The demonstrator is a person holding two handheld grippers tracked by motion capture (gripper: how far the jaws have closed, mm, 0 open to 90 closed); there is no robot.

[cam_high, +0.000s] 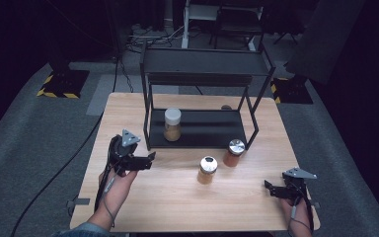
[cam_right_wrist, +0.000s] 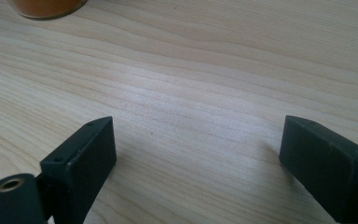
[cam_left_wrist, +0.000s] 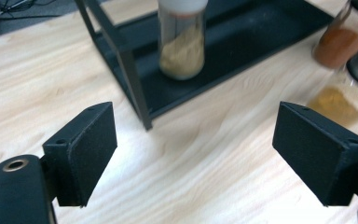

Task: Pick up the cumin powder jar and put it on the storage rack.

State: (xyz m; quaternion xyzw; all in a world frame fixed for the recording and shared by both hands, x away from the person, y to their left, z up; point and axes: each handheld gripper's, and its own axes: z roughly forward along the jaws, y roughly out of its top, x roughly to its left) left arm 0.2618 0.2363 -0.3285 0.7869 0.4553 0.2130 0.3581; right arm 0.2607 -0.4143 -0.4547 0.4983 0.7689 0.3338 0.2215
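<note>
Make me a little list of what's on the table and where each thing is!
table: wooden
rack: black, two shelves, at the back of the table
white-lid jar: on the rack's bottom shelf
red jar: on the table, by the rack's front right leg
yellow jar: on the table, in front of the rack
left tool: open, holding nothing
right tool: open, holding nothing

The left gripper sits at about eight o'clock in the high view, jaws spread wide and aimed toward three o'clock, empty. The right gripper sits at four o'clock, jaws equally wide, pointing toward nine o'clock, also empty.
</note>
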